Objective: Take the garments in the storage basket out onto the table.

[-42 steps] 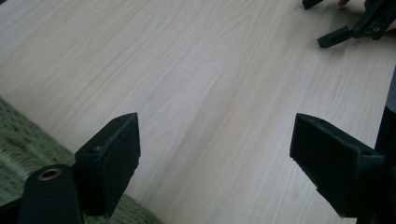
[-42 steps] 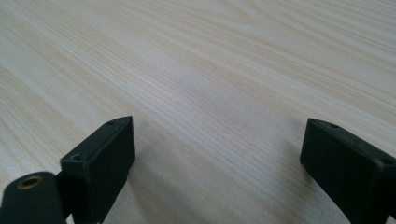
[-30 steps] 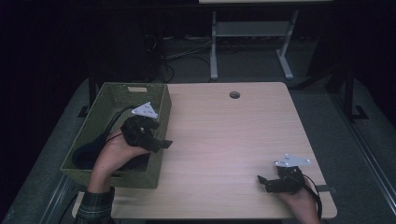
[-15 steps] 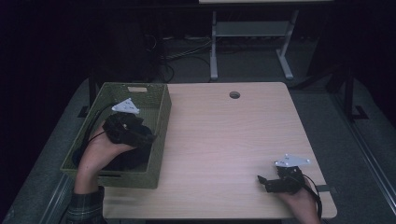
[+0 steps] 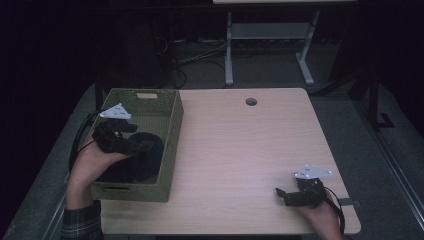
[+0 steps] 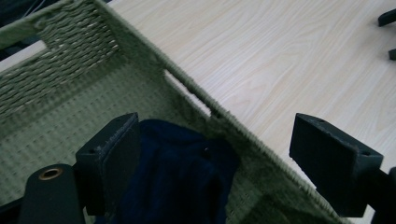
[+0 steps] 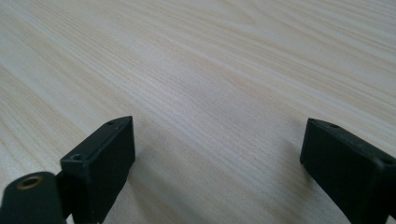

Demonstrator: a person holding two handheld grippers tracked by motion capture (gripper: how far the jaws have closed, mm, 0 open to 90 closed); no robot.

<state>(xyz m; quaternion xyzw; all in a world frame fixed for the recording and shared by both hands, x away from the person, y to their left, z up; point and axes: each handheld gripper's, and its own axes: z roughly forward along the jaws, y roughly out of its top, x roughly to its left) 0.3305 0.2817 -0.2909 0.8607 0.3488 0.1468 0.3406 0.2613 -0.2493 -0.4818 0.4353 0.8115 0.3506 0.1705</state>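
Left gripper view: jaws wide, nothing held.
My left gripper has swung back over the basket; dark cloth lies just beneath. Right gripper rests open, empty, well apart. Pickup likely next.

A green woven rectangular basket sits at the left edge of the light wooden table, holding a dark navy cloth beneath the left claw.

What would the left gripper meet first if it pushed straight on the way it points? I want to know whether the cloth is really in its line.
Likely the dark blue cloth in the green woven basket: it lies just ahead, low between the open left gripper jaws. Depth is unclear; beyond it is the basket's side wall.
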